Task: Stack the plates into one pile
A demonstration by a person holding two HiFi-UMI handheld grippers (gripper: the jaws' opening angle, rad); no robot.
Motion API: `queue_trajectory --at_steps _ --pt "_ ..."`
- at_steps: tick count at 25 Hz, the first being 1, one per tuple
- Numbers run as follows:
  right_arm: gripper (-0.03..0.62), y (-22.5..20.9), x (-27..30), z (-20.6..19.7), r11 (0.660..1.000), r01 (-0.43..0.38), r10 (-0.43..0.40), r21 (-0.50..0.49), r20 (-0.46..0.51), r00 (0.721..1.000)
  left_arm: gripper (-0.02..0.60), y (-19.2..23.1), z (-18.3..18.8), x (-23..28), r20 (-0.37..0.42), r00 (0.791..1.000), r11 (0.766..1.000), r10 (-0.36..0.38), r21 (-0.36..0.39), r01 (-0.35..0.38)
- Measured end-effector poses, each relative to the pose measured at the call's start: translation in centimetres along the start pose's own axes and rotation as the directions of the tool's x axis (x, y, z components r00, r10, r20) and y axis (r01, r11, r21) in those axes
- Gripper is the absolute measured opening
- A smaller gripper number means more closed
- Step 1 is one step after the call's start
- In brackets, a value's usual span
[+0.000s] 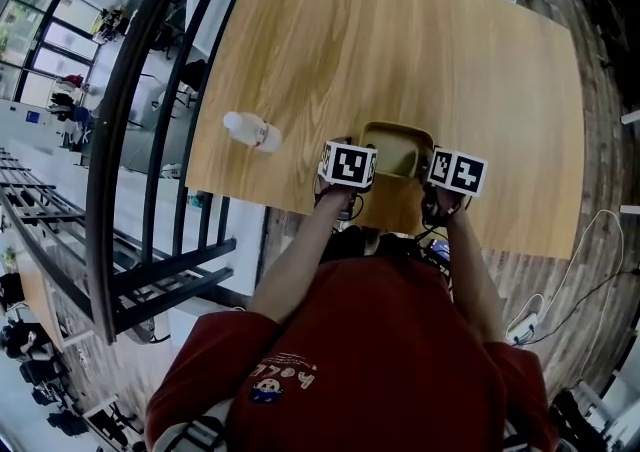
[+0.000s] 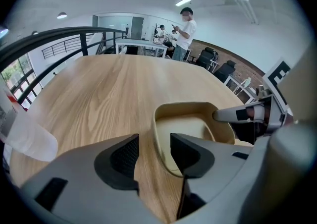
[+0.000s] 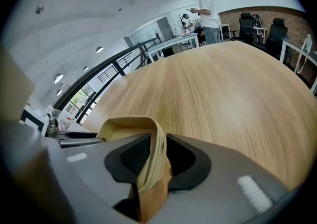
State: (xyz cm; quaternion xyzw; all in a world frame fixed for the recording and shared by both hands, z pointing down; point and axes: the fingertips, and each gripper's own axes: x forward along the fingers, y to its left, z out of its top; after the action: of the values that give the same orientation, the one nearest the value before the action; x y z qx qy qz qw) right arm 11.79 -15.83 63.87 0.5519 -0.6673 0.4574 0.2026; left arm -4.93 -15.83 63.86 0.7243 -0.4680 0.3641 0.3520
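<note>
Wooden table point(image 1: 450, 60), near edge: left gripper point(image 2: 154, 144) has its jaws wide apart, astride the left rim of the tan plate pile point(image 2: 190, 126), not pressing. The right gripper point(image 3: 157, 149) sits slack around the opposite rim. Pile looks set down, stacking likely finished. Next: back both grippers clear without dragging it.

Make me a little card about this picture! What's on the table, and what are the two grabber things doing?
table: wooden
plates: tan, look stacked in one pile, near the table's front edge
bottle: clear plastic, left of the plates
left gripper: fingers apart, plate rim in the gap, not squeezed
right gripper: plate rim between its fingers, looks loose
person: standing past the table's far end
</note>
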Motion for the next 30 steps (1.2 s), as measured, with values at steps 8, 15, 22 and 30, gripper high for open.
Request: queue_trajectory --at_steps 8,15,22,30 --pt "0.110 0.5 -4.6 3.3 1.000 -0.026 0.024 0.014 0.147 0.989 0.195 0.8 2.9 -3.5 0.137 0.990 0.999 0.023 0.020 -0.026" --pt "0.110 1.5 -10.1 7.7 0.997 -0.043 0.061 -0.067 0.286 0.956 0.193 0.1 8.8 -9.1 0.359 0.933 0.996 0.022 0.077 -0.053" --pt "0.110 4.0 -16.6 13.1 0.978 0.020 0.080 -0.206 0.466 0.881 0.193 -2.6 14.9 -16.3 0.576 0.817 0.977 -0.019 0.185 -0.107" --pt "0.110 8.9 -24.0 17.9 0.922 0.137 0.166 -0.362 0.690 0.705 0.193 -4.0 19.2 -24.6 0.789 0.610 0.965 -0.075 0.211 -0.154"
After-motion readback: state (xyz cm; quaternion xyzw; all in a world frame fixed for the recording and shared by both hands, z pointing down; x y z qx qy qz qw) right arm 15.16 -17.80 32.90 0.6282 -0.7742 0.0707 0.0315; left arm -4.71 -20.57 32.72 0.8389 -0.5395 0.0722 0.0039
